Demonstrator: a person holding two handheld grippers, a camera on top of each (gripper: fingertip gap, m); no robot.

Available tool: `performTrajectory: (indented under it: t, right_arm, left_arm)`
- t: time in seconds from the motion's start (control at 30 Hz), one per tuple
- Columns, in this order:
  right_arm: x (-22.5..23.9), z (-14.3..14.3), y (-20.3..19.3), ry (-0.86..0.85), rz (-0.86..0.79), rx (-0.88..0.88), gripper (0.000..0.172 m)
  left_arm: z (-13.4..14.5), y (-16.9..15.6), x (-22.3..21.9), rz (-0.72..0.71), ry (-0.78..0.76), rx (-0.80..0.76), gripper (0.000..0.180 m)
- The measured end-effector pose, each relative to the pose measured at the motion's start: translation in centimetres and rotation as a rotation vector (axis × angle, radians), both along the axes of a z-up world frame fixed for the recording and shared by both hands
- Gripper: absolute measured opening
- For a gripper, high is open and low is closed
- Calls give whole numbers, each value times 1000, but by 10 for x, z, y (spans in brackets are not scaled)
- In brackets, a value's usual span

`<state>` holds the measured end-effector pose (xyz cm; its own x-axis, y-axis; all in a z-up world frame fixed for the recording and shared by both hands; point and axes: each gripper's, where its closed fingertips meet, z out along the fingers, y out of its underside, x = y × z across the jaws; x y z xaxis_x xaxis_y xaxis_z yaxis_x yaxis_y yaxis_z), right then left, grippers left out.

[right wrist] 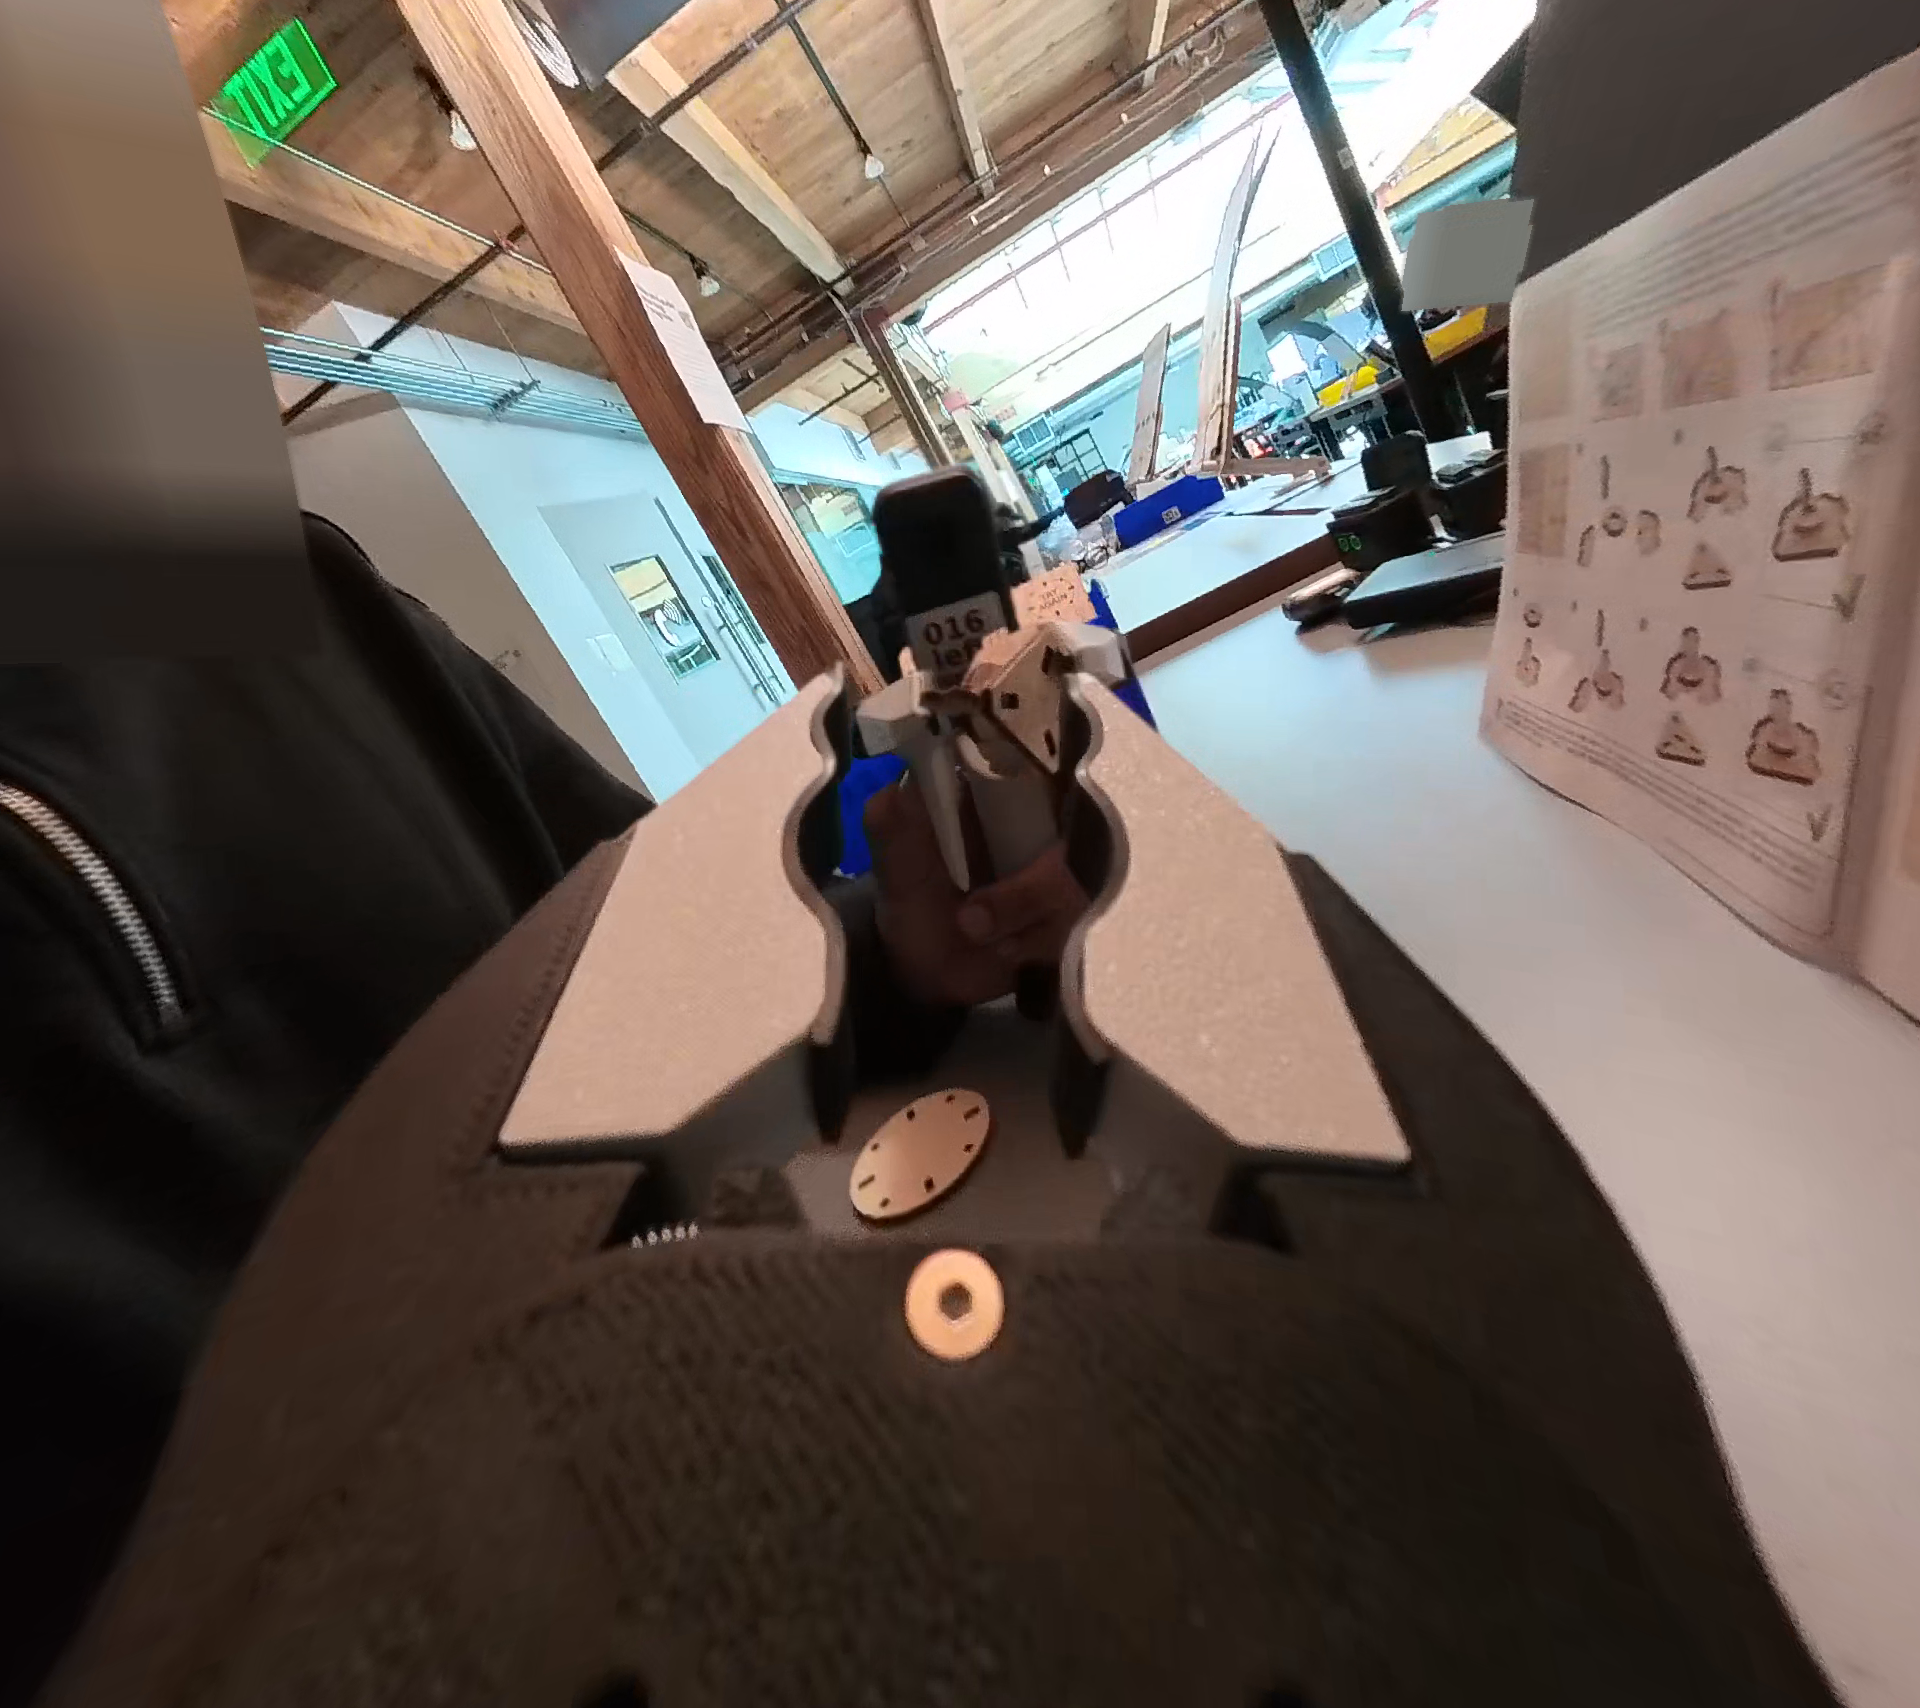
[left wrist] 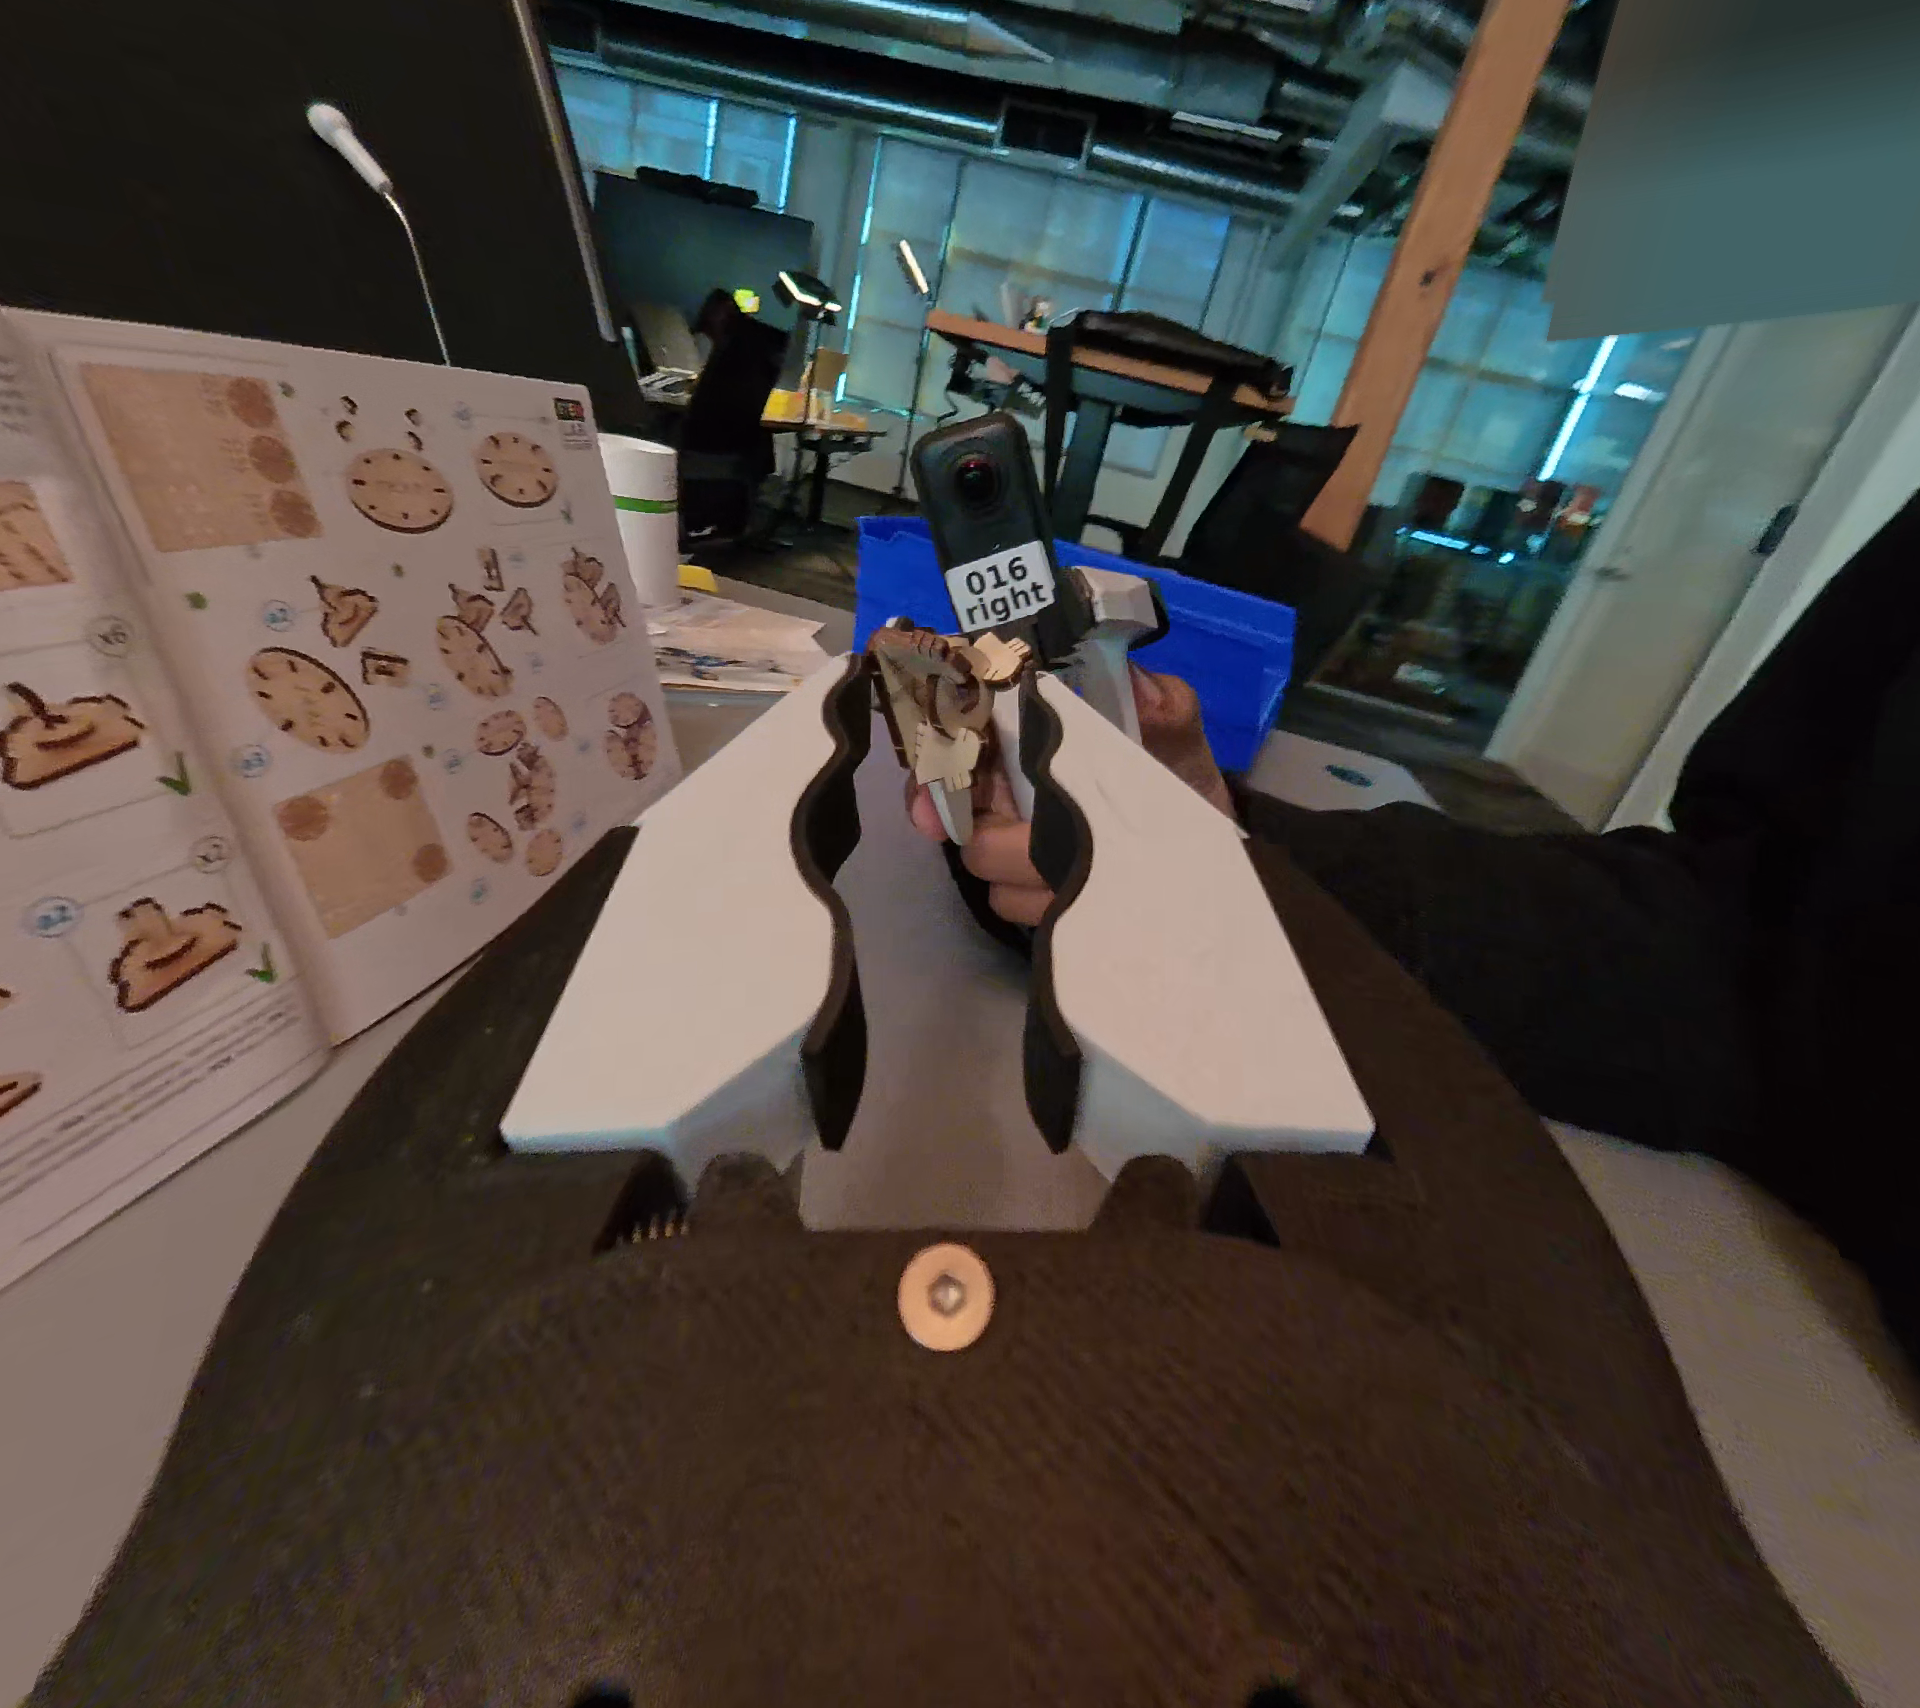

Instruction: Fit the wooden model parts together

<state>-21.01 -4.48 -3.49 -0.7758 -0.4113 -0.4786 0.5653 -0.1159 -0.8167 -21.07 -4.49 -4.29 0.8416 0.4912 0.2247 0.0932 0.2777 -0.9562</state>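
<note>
My two grippers face each other above the table. In the left wrist view my left gripper (left wrist: 951,692) is shut on a small wooden assembly (left wrist: 935,708) of brown and pale laser-cut parts, held at its fingertips. My right gripper (left wrist: 987,785) points back at it from just behind, held by a hand. In the right wrist view my right gripper (right wrist: 961,708) is open around the same wooden assembly (right wrist: 1023,713). The assembly lies against its right pad (right wrist: 1086,723), with a gap on the left side. My left gripper (right wrist: 971,796) shows beyond. A loose wooden disc (right wrist: 920,1154) lies on my right gripper's body.
An open instruction booklet (left wrist: 312,671) stands at the left; it also shows at the right in the right wrist view (right wrist: 1704,619). A blue bin (left wrist: 1216,661) and a white cup (left wrist: 644,505) sit behind. A person's dark sleeve (left wrist: 1610,931) is at the right. Both grippers' tips are close together, under 4 cm apart.
</note>
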Motion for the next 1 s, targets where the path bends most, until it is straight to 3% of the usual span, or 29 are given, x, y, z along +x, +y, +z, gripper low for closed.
performTrajectory:
  t: [0.37,0.57,0.77,1.0]
  right_arm:
    - [0,-9,-4,61,-35,57,19]
    - [0,-7,-2,57,-29,48,18]
    - [-9,8,10,-49,-19,-64,18]
    - [-16,24,26,-178,45,-201,18]
  left_arm:
    - [-4,2,-3,76,39,-90,27]
    - [-2,4,-3,65,41,-76,27]
    - [1,3,-1,-7,-1,14,45]
    - [-3,10,2,-85,-52,46,45]
